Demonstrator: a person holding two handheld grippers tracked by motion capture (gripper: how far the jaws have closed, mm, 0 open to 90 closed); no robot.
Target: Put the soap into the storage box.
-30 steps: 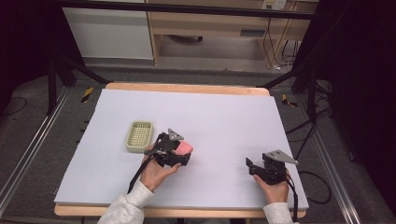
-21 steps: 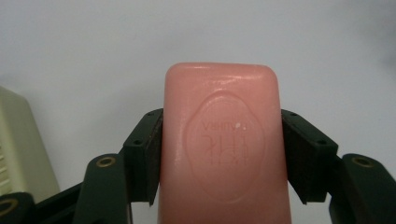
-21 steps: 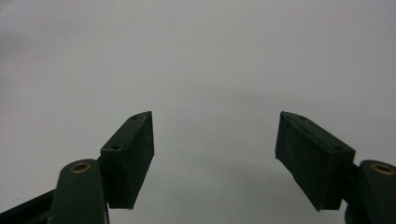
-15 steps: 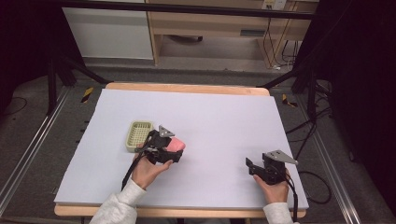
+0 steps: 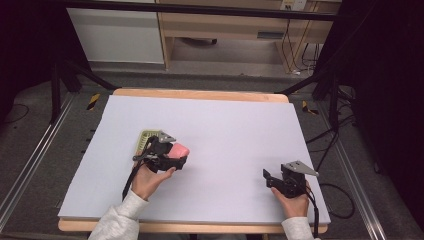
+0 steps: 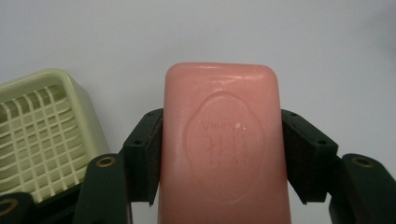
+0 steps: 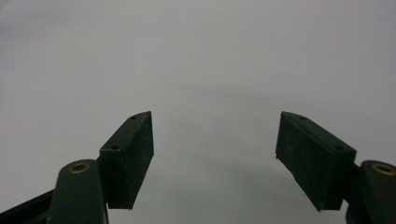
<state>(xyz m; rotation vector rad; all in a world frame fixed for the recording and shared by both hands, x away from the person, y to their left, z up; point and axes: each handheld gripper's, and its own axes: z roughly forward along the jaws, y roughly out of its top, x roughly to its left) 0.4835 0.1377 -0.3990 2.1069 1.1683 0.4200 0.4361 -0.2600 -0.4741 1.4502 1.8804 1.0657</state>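
Observation:
A pink bar of soap [image 6: 223, 144] with an embossed oval sits clamped between the jaws of my left gripper [image 6: 222, 140], held just above the table. From above, the soap [image 5: 178, 149] pokes out of the left gripper [image 5: 172, 156] right beside a pale green slatted soap dish [image 5: 145, 138]. That dish [image 6: 42, 135] lies empty at the left of the left gripper view. My right gripper [image 5: 270, 178] rests near the table's front right, and in its own view the right gripper [image 7: 215, 154] stands open over bare table.
The table is covered by a light grey mat [image 5: 240, 125] with a wooden edge at the back. A wooden cabinet [image 5: 225, 30] and cables stand beyond it on the floor. Dark stand legs flank both sides.
My left gripper has carried the soap leftward, toward the green dish, and now partly overlaps it from above. The right gripper has stayed put.

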